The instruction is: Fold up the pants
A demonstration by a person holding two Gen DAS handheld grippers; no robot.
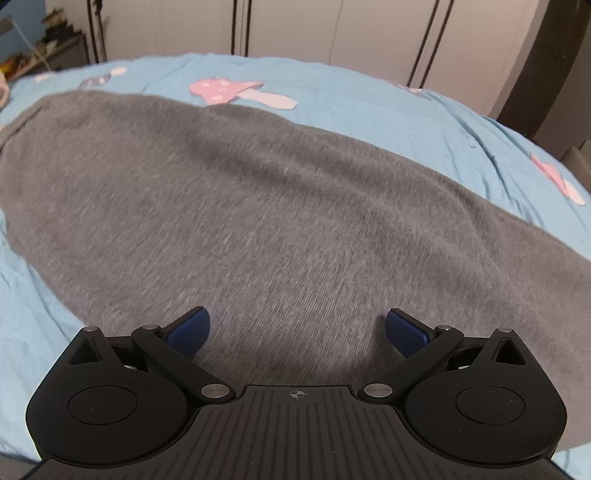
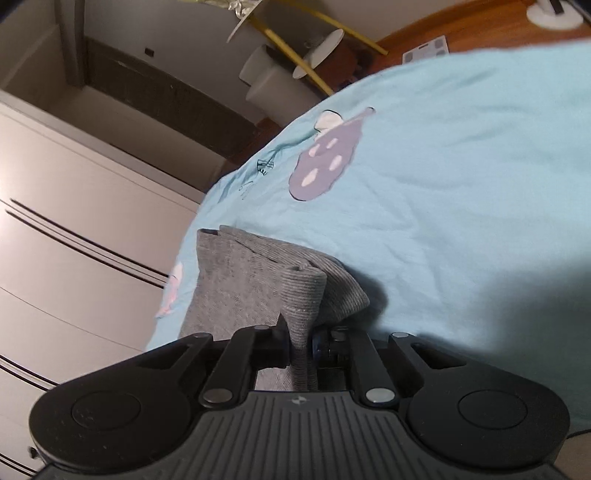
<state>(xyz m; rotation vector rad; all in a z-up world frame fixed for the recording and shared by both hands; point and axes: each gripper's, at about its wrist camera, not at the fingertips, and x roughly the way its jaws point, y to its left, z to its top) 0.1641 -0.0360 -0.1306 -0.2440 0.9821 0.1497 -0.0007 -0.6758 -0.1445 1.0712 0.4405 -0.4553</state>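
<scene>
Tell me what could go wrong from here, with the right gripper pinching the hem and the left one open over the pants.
1. The right gripper pinches only a thin bunch of the ribbed hem; it could slip out under a pull.
2. The left gripper is open above the grey pants, holding nothing, so the whole garment may drag across the blue sheet.
3. The hem lies near the bed edge and could slide off.

Bedroom in a home. Bed covered by a light blue sheet (image 1: 369,110) printed with pink and purple mushroom shapes (image 1: 225,90). Gray pants (image 1: 240,206) lie spread on it. White wardrobe doors (image 1: 295,26) with dark vertical stripes stand just behind the bed. Cluttered shelf (image 1: 55,44) at far left. Wooden floor (image 2: 461,29) beyond the bed, with a bathroom scale (image 2: 424,48) and a white bin (image 2: 273,81).
</scene>
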